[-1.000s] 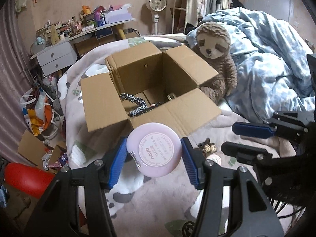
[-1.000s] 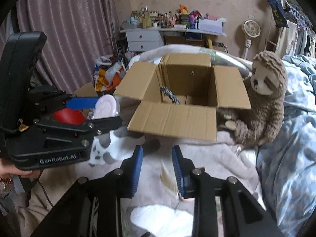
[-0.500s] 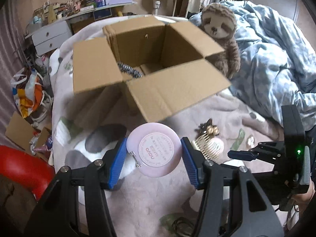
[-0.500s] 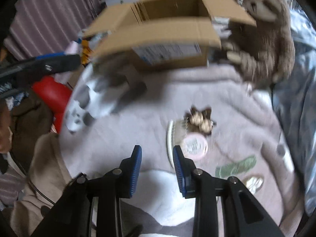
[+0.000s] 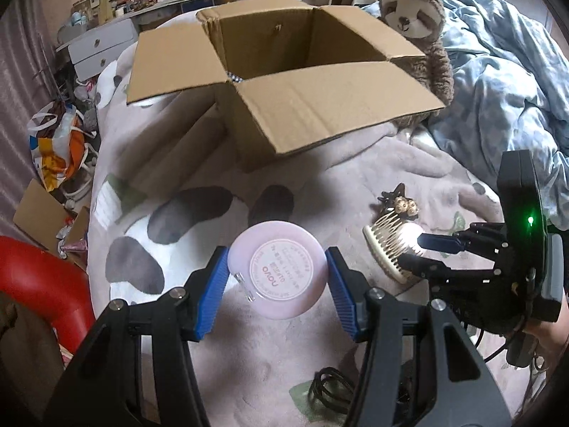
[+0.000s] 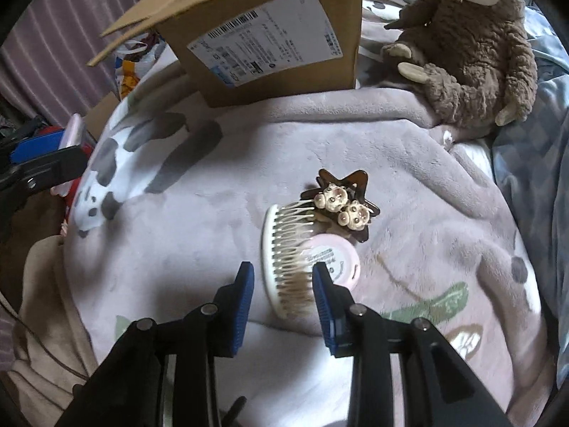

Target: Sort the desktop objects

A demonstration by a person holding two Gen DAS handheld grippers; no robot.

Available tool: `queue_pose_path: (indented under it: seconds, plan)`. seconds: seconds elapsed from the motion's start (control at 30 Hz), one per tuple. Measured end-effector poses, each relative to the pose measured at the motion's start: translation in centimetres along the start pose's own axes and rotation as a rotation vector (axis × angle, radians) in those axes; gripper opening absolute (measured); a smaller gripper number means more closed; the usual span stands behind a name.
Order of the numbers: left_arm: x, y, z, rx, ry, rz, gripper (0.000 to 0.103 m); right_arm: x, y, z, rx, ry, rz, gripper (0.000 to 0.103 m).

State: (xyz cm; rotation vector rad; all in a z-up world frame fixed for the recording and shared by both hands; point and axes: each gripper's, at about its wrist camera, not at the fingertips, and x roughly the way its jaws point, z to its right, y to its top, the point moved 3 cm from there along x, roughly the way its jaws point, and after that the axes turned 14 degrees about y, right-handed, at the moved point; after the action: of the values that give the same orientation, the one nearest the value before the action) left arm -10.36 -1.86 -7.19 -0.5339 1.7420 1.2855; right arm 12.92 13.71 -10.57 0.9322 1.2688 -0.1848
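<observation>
While the left gripper [image 5: 277, 281] stays clamped on a pink round case [image 5: 278, 269] bound for the box [image 5: 302, 82], the right gripper [image 6: 282, 284], jaws apart, straddles the comb [image 6: 284, 259].

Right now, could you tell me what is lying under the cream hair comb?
The cream hair comb rests partly on a small pink round case; the case's left part is covered by the teeth. Below both is the blanket.

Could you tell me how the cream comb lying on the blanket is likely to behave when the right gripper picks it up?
The cream comb looks like thin, rigid plastic, so probably light and stiff. Its fine teeth may flex or snap if squeezed across them. It rests partly on a small pink compact, so lifting might nudge that. The right gripper straddles its near end, not yet pressing.
</observation>
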Motion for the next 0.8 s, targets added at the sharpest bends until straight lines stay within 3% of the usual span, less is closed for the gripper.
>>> queue_pose_path:
  seconds: [0.13, 0.2, 0.53, 0.57, 0.73, 0.8]
  plan:
    - [0.7, -0.2, -0.2, -0.015, 0.008, -0.019, 0.053, 0.6, 0.5, 0.1, -0.017, -0.013, -0.005, 0.038]
    - [0.9, -0.3, -0.3, -0.019, 0.009, -0.027, 0.053, 0.9, 0.7, 0.2, -0.021, -0.016, -0.008, 0.056]
    - [1.6, -0.4, -0.3, -0.021, 0.006, -0.049, 0.053, 2.2, 1.7, 0.1, -0.055, -0.019, -0.006, 0.056]
    - [1.7, -0.4, -0.2, -0.020, 0.005, -0.050, 0.053, 2.2, 1.7, 0.2, 0.074, -0.079, 0.015, 0.056]
    - [1.7, -0.4, -0.3, -0.018, 0.005, -0.053, 0.053, 2.7, 2.2, 0.0, 0.053, -0.059, 0.015, 0.056]
    - [1.9, -0.4, -0.3, -0.017, 0.004, -0.058, 0.053, 3.0, 2.3, -0.1, 0.058, -0.032, 0.007, 0.051]
